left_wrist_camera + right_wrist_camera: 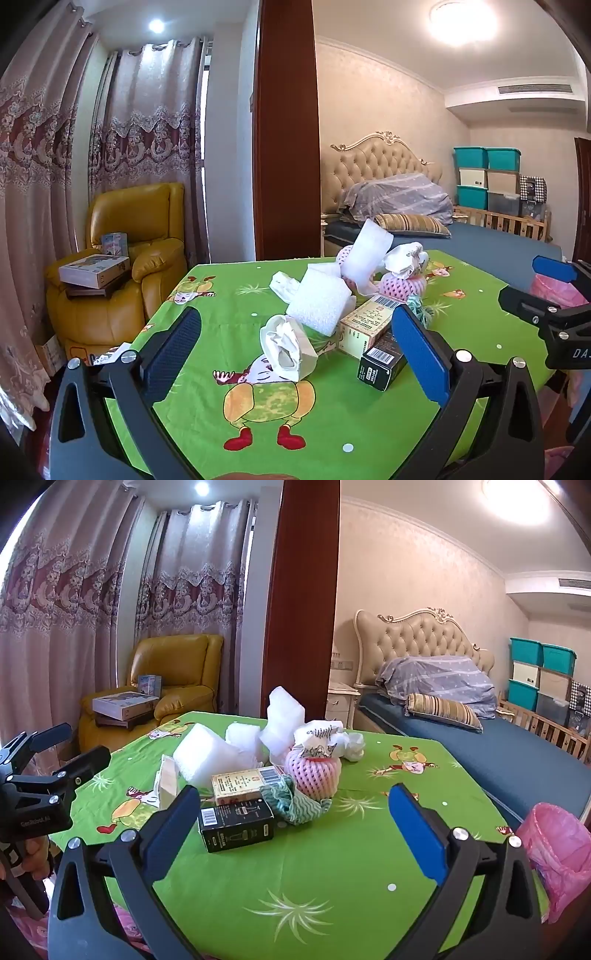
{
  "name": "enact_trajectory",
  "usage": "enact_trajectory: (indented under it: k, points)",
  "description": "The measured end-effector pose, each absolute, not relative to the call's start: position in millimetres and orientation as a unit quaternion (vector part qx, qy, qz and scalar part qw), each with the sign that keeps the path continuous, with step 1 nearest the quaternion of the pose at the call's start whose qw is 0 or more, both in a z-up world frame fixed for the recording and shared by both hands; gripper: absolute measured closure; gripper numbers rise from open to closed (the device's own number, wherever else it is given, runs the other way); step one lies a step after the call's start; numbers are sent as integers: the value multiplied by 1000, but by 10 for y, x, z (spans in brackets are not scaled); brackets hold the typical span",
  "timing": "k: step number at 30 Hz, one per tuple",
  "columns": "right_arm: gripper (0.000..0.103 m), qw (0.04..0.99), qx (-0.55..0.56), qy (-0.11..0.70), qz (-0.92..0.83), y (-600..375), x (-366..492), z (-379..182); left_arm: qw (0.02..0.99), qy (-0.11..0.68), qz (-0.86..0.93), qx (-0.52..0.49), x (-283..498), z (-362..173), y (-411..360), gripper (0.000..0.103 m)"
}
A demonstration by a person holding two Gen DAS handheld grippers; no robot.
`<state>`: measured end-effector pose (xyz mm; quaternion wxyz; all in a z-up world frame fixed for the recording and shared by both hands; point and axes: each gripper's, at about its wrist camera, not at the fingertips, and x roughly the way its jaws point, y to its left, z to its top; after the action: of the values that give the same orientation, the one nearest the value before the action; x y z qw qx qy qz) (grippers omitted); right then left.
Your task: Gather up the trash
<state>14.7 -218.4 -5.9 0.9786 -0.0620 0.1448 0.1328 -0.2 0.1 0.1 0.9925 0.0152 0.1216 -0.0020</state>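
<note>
while both grippers hover over the near edge of the table (229,295), neither one holds anything. the left gripper (295,354) stands with its jaws spread wide, and the crumpled white tissue (286,345) lies on the green cartoon cloth in the gap between them, touching neither pad. the right gripper (291,829) is just as wide, its blue pads apart and empty, with the black box (236,825) lying just ahead of its left finger.

the trash sits in 1 loose heap around the middle of the table. behind the black box lies a tan box (242,784) with a barcode on its end, the 2 touching or nearly so. to the right of the tan box sits a pink foam fruit net (314,775), with a scrap of green netting (295,803) bunched against its front. white foam sheets (207,757) pile up at the back of the heap, 1 of them standing tall. a crumpled printed paper (321,738) rests on top of the pink net.

a pink plastic bag (557,853) hangs open at the right edge of the table, well apart from the heap. beyond the table are a yellow armchair (140,236) with boxes on it and a bed (480,753).
</note>
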Motion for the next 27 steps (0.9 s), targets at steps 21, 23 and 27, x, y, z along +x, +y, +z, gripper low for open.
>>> enact_trajectory:
  k: [21, 23, 27]
  points:
    - [4, 977, -50, 155, 138, -2187, 175, -108, 993, 117, -5, 11, -60, 60, -50, 6]
    - [4, 977, -51, 155, 138, -2181, 165, -106, 993, 117, -4, 11, -58, 59, -50, 6]
    - [4, 977, -51, 155, 139, -2182, 155, -99, 993, 117, -5, 10, -19, 50, -38, 6]
